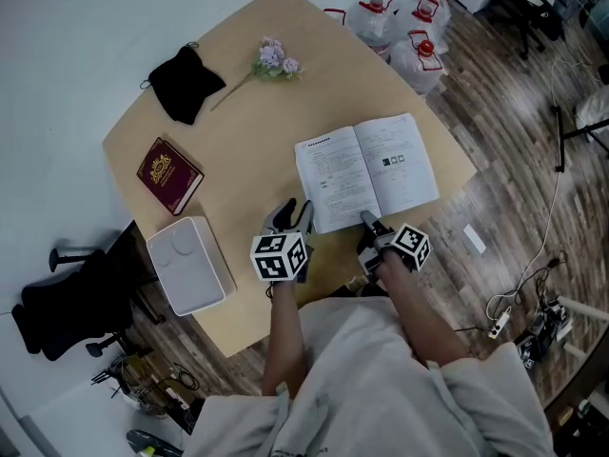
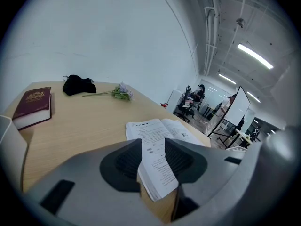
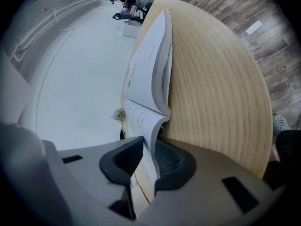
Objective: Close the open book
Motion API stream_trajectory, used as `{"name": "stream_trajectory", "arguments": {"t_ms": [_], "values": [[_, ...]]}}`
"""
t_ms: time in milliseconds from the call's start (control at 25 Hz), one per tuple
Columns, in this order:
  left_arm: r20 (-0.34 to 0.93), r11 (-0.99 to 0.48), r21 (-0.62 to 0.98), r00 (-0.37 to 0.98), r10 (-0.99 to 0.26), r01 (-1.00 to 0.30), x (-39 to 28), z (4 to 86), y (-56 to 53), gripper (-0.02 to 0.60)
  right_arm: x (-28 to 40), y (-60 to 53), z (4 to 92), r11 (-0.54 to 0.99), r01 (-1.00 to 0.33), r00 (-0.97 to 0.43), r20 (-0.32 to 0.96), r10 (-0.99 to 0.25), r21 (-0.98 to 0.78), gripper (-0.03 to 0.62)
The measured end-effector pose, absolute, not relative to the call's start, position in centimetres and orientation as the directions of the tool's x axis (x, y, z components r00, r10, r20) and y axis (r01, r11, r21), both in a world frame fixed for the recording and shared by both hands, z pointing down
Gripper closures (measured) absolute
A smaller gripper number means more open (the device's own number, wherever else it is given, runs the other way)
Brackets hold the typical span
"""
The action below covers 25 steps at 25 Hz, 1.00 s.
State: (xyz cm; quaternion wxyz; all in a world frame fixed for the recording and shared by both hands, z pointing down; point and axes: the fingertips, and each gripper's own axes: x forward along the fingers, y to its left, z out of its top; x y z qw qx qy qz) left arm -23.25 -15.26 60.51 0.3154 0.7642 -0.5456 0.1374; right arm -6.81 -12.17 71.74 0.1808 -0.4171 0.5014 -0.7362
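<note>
The open book (image 1: 366, 169) lies flat on the wooden table (image 1: 247, 131), its white printed pages facing up near the front right edge. My right gripper (image 1: 366, 222) is at the book's near edge, by the spine. In the right gripper view the book (image 3: 146, 74) has a sheaf of its pages lifted, and the right gripper (image 3: 149, 161) is shut on them with both pads against the paper. My left gripper (image 1: 295, 215) sits beside the book's near left corner. In the left gripper view that corner of the book (image 2: 155, 131) shows through the gap of the open left gripper (image 2: 153, 161).
A dark red closed book (image 1: 169, 174) and a white box (image 1: 190, 265) lie at the table's left. A black pouch (image 1: 184, 82) and a sprig of flowers (image 1: 276, 60) are at the far side. Water jugs (image 1: 400, 27) stand on the floor beyond; an office chair (image 1: 67, 303) is at the left.
</note>
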Motion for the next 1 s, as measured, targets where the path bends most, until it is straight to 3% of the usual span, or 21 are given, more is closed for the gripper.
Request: {"name": "stream_trajectory", "arguments": {"t_ms": [160, 320, 640, 1000], "values": [[0.564, -0.2, 0.33, 0.362, -0.742, -0.923, -23.3, 61.0, -15.1, 0.42, -7.0, -12.1, 72.5, -0.557, -0.236, -0.524, 0.587, -0.617, -0.796, 0.508], [0.57, -0.198, 0.327, 0.36, -0.738, -0.924, -23.3, 61.2, -15.3, 0.42, -7.0, -12.2, 72.4, -0.613, -0.272, -0.472, 0.658, -0.587, -0.742, 0.508], [0.622, -0.172, 0.349, 0.365, -0.693, -0.921, -23.2, 63.5, -14.8, 0.416, -7.1, -12.2, 71.6, -0.594, -0.164, -0.512, 0.583, -0.631, -0.787, 0.523], [0.621, 0.003, 0.572, 0.43, -0.655, -0.821, -22.9, 67.3, -13.8, 0.331, -6.9, -12.3, 70.8, -0.592, -0.103, -0.526, 0.549, -0.649, -0.799, 0.533]]}}
